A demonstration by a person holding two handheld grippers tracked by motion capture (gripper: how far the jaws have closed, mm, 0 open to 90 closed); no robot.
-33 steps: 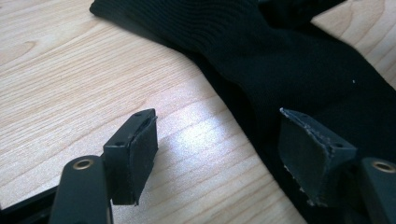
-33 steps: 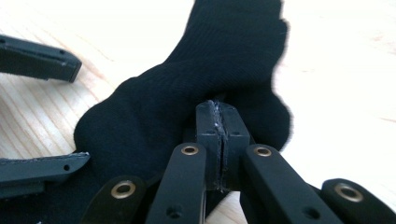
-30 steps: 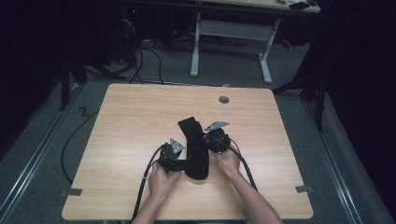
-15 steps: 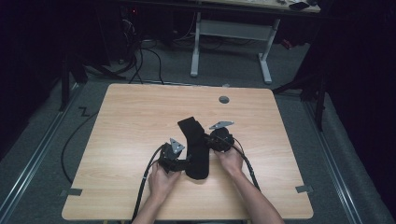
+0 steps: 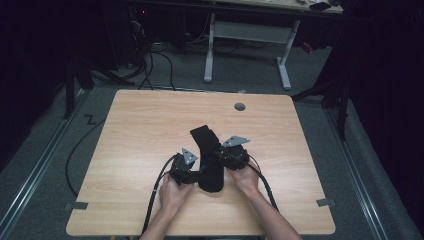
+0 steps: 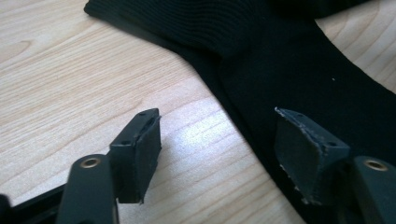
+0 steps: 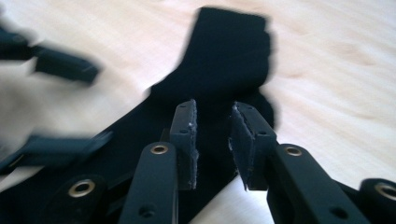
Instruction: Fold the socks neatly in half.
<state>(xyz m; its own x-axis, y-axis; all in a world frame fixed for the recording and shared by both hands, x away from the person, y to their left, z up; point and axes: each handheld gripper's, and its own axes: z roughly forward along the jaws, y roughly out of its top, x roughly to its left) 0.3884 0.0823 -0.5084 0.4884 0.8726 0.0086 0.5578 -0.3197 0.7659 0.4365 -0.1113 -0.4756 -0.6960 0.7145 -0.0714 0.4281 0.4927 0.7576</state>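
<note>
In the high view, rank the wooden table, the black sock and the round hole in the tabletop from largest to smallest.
1. wooden table, by far the largest.
2. black sock, lying between the two grippers.
3. round hole near the table's far edge, smallest.

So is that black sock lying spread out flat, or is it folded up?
Spread flat. The black sock lies on the table in a bent, boot-like shape, its cuff end pointing away from the person; no folded-over layer shows.

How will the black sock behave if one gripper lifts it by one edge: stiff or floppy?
The black sock is thin ribbed knit lying flat and bent on the wooden table, so it would probably droop and fold. It looks light, and should drag or bunch if pushed, not roll. The right gripper has just been opening above it; its pads hold nothing.
</note>
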